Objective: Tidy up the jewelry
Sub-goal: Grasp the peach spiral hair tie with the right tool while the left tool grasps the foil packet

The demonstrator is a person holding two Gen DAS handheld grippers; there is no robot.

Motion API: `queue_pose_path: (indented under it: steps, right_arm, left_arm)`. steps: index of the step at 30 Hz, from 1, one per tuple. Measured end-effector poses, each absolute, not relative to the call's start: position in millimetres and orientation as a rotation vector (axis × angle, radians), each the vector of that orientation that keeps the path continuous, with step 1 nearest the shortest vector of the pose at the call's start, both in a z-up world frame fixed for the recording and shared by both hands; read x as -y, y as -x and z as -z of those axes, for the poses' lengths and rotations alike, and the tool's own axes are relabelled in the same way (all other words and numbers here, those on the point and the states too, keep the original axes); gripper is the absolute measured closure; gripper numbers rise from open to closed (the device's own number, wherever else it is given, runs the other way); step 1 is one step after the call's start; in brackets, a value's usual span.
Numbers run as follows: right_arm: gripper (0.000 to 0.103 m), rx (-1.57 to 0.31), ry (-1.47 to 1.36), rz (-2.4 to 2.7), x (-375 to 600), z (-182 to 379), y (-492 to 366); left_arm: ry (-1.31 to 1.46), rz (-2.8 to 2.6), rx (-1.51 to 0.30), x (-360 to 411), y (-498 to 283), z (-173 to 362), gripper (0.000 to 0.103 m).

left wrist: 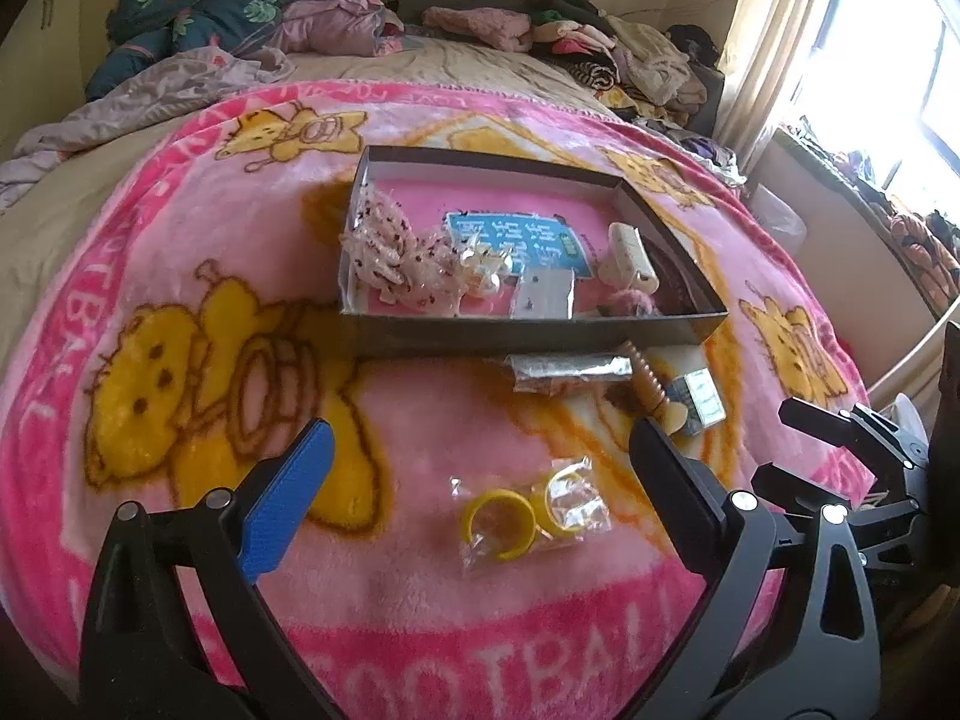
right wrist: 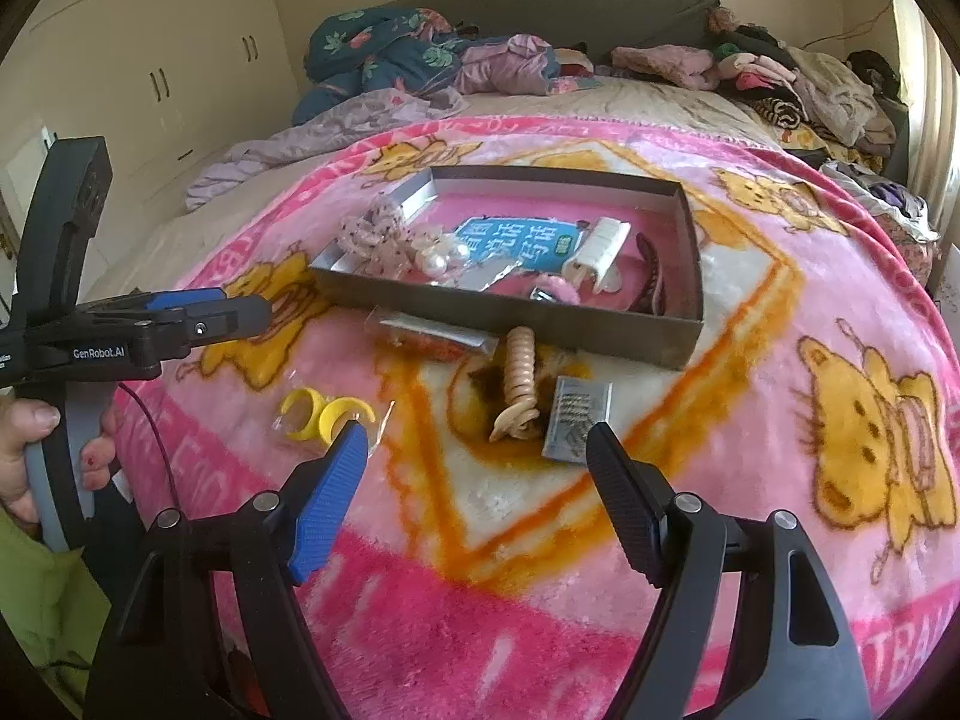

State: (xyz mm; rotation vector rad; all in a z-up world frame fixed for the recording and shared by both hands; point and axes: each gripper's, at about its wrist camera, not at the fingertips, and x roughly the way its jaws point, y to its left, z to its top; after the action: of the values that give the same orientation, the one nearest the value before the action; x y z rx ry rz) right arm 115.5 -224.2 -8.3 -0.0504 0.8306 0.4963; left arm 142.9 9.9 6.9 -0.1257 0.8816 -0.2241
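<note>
Jewelry is lying loose on the blanket (left wrist: 180,240) just in front of the box (left wrist: 528,339), our landmark. We are holding the left claw (left wrist: 480,462) wide over the bagged yellow rings (left wrist: 528,519), nearest us from the box, and the right claw (right wrist: 477,450) open, empty, before the beige hair clip (right wrist: 519,384).

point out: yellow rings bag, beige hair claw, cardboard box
yellow rings bag (left wrist: 528,519): left wrist view, on the clear plastic between the rings.
beige hair claw (right wrist: 518,378): right wrist view, on its ribbed spine.
cardboard box (right wrist: 498,312): right wrist view, on its near wall.
</note>
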Motion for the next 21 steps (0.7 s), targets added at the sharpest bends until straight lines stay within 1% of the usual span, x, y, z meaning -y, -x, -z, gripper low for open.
queue_pose_path:
  steps: [11, 14, 21]
  right_arm:
    - [0.059, -0.872, 0.088, -0.526, 205.1, 30.4, -125.4]
    - [0.065, -0.891, 0.109, -0.512, 199.9, 40.7, -135.2]
    - [0.07, -0.921, 0.101, -0.469, 200.7, 54.6, -158.2]
  left_arm:
    - [0.108, 0.21, -0.911, -12.4, -138.2, 9.5, 0.011]
    - [0.097, 0.214, -0.917, -9.3, -140.0, 13.7, 0.011]
    - [0.087, 0.231, -0.929, -0.1, -152.1, 19.1, 0.011]
